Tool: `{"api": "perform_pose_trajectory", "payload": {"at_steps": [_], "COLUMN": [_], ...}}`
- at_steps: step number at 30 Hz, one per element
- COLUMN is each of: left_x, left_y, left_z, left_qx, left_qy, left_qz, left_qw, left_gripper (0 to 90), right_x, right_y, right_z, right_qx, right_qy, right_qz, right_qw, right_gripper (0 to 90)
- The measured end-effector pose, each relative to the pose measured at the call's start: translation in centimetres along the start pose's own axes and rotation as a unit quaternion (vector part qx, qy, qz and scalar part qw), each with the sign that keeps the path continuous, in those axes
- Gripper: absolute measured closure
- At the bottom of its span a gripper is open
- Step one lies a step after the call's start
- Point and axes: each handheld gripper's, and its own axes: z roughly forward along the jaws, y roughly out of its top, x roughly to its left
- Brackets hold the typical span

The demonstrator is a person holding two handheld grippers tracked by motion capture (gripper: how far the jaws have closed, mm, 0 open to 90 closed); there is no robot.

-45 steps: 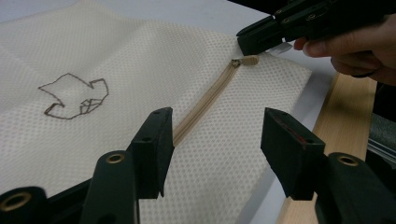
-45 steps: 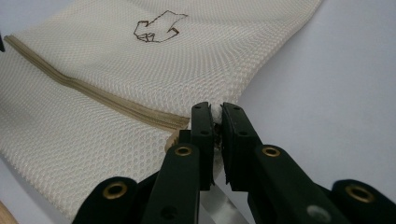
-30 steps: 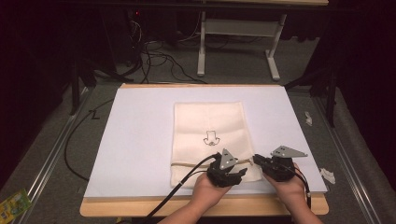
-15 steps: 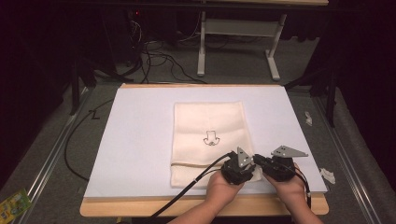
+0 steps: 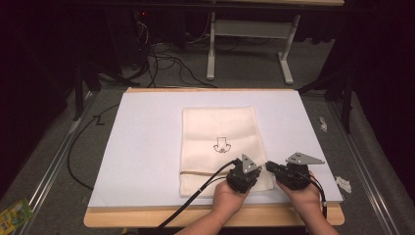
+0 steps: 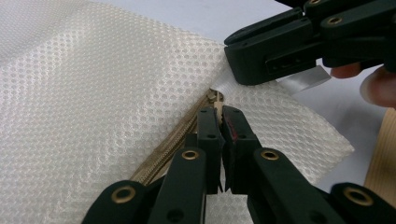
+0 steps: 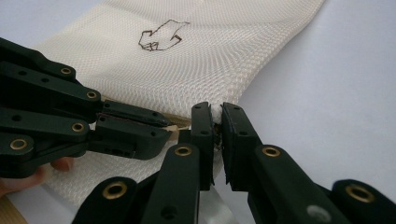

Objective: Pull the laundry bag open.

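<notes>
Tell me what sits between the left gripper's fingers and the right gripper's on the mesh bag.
In the left gripper view, a short stretch of mesh bag at the zipper's end separates the left gripper from the right gripper.

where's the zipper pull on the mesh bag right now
In the left gripper view the zipper pull sits at the zipper's end near the mesh bag edge, pinched by the left tool.

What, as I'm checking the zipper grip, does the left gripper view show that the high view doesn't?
Left gripper view: the left gripper, its jaws just closed, pinching the zipper pull, and the weave of the mesh bag. High view: the drawing on the bag, the whole white table, floor cables. Both: the bag, the left gripper, the right gripper at the bag's corner.
</notes>
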Motion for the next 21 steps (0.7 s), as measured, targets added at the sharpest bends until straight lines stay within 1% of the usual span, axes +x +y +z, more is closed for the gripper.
{"api": "perform_pose_trajectory", "payload": {"at_steps": [2, 5, 7, 9, 11, 12, 16, 19, 21], "left_x": [0.03, 0.04, 0.04, 0.02, 0.01, 0.05, 0.16, 0.21, 0.28], "left_y": [-0.06, -0.07, -0.04, -0.01, 0.03, 0.05, 0.02, -0.02, -0.06], "left_z": [-0.05, -0.11, -0.14, -0.07, 0.05, 0.11, 0.12, 0.0, -0.01], "left_qx": [-0.002, -0.004, -0.006, -0.009, -0.013, -0.012, -0.011, -0.012, -0.012], "left_qy": [-0.001, -0.002, -0.003, -0.003, -0.003, -0.003, -0.007, -0.009, -0.011], "left_qz": [0.004, 0.001, -0.004, -0.006, -0.011, -0.011, -0.006, -0.005, -0.003], "left_qw": [1.0, 1.0, 1.0, 0.9999, 0.9999, 0.9999, 0.9999, 0.9999, 0.9999], "left_gripper": [87.3, 87.3, 87.0, 85.1, 81.5, 81.3, 87.0, 87.3, 87.4], "right_x": [0.03, 0.03, 0.08, 0.06, 0.07, 0.08, 0.05, 0.09, 0.09], "right_y": [-0.01, -0.01, 0.01, 0.03, 0.0, -0.02, -0.03, -0.03, -0.03], "right_z": [0.01, -0.04, -0.07, -0.12, -0.08, -0.05, -0.1, -0.13, -0.09], "right_qx": [0.0, -0.003, -0.004, -0.004, -0.003, -0.004, -0.005, -0.006, -0.006], "right_qy": [0.0, 0.001, 0.001, 0.003, 0.004, 0.004, 0.003, 0.003, 0.003], "right_qz": [0.0, -0.001, 0.002, 0.004, 0.003, -0.001, -0.002, -0.003, -0.008], "right_qw": [1.0, 1.0, 1.0, 1.0, 1.0, 1.0, 1.0, 1.0, 0.9999], "right_gripper": [85.1, 85.1, 85.2, 85.2, 85.2, 85.2, 85.1, 85.1, 85.1]}}
